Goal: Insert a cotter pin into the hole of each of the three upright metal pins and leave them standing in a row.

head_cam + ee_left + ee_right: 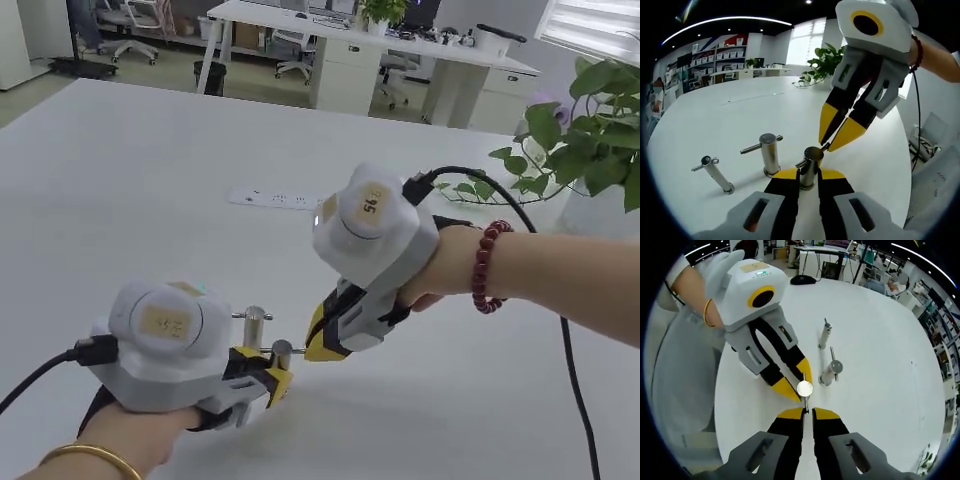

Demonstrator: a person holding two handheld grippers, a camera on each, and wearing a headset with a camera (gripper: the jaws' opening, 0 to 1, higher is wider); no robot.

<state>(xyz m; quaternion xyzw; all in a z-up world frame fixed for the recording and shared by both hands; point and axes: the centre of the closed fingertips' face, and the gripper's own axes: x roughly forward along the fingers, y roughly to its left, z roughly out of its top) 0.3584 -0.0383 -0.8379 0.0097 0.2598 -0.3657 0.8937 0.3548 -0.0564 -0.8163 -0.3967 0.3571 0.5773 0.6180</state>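
Both tip-to-tip, left gripper [809,175] clamping metal pin [810,159], right gripper [807,413] pinching cotter pin [805,403]

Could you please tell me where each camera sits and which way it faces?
Head view: on the headset, looking forward and down at the table; both forearms show, holding the left gripper and right gripper.
Left gripper view: on the left gripper, looking along its fingers, shut on a metal pin; the right gripper at upper right.
Right gripper view: on the right gripper, facing the left gripper; its fingers shut on a cotter pin.
Shared: that metal pin, seen from opposite sides.
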